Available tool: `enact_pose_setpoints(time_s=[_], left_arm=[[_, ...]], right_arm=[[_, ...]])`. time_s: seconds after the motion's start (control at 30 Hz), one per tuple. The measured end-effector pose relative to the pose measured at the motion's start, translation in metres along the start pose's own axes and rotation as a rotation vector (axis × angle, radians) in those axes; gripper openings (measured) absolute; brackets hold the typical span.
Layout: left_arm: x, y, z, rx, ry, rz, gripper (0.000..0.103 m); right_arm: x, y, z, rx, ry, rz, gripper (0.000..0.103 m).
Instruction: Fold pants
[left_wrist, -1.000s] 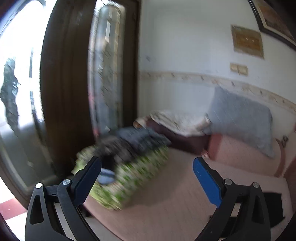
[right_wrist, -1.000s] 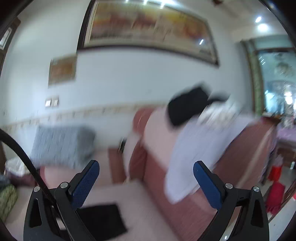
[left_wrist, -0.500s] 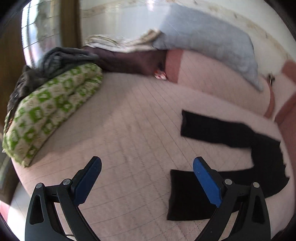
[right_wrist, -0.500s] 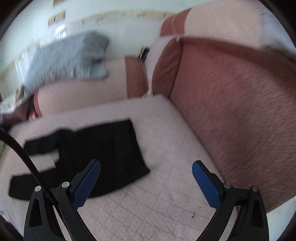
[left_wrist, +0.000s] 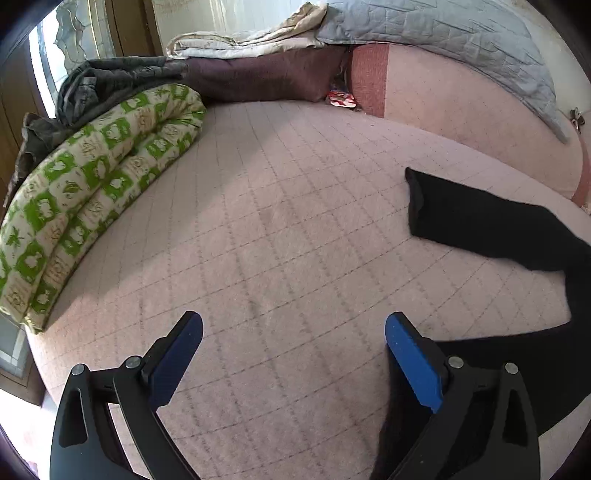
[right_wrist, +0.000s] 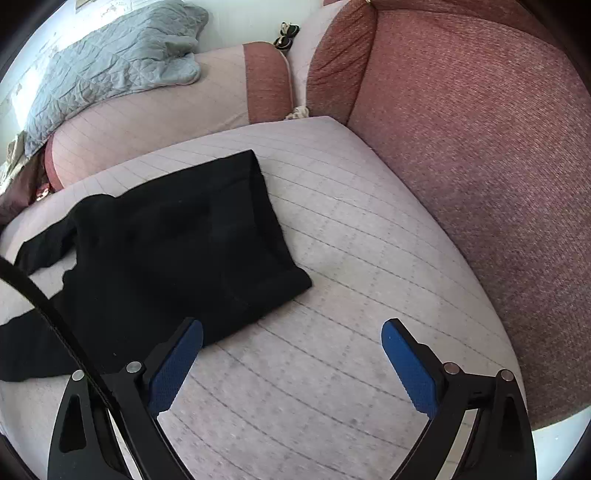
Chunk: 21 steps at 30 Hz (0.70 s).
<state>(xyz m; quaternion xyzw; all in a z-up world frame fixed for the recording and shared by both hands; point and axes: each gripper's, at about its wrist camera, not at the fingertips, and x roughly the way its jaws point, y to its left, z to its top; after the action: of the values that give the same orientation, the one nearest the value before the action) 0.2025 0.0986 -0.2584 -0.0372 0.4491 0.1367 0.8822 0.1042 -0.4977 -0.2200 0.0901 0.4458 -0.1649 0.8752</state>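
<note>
Left wrist view has the black pants (left_wrist: 480, 229) running along the right edge of the frame, one leg end at centre right and the other low right, partly behind the left gripper (left_wrist: 293, 330), whose jaws stand wide apart with nothing between them over the pale quilted seat (left_wrist: 258, 240). Seen from the right wrist, the pants fill the left half, waist end near frame centre, and the right gripper (right_wrist: 291, 330) is likewise spread wide and empty, its left fingertip just over the cloth's lower edge. The likely trouble is pinching only one layer of the thin dark fabric, or catching the seat cover with it, so the fold drags crooked; the splayed legs could also bunch. Both tools point down at a slant towards the seat, hovering above it.
</note>
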Motion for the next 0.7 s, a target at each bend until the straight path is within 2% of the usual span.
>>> enact_pose_setpoints(time_s=[0.17, 0.27, 0.37, 0.53, 0.7], left_arm=[[-0.001, -0.020, 0.033, -0.010, -0.005, -0.084, 0.099], [0.008, -0.035, 0.061, -0.001, 0.006, -0.139, 0.099], [0.023, -0.054, 0.083, 0.010, 0.009, -0.157, 0.099], [0.040, -0.081, 0.104, 0.063, -0.013, -0.112, 0.099], [0.036, -0.095, 0.095, 0.111, -0.071, -0.057, 0.099]], right_arm=[[0.001, 0.037, 0.037, -0.079, -0.024, 0.038, 0.100], [0.015, 0.060, 0.068, -0.108, -0.021, 0.076, 0.100], [0.034, 0.077, 0.093, -0.136, -0.009, 0.088, 0.099], [0.061, 0.101, 0.125, -0.163, -0.005, 0.080, 0.099], [0.070, 0.114, 0.124, -0.171, -0.001, 0.121, 0.099]])
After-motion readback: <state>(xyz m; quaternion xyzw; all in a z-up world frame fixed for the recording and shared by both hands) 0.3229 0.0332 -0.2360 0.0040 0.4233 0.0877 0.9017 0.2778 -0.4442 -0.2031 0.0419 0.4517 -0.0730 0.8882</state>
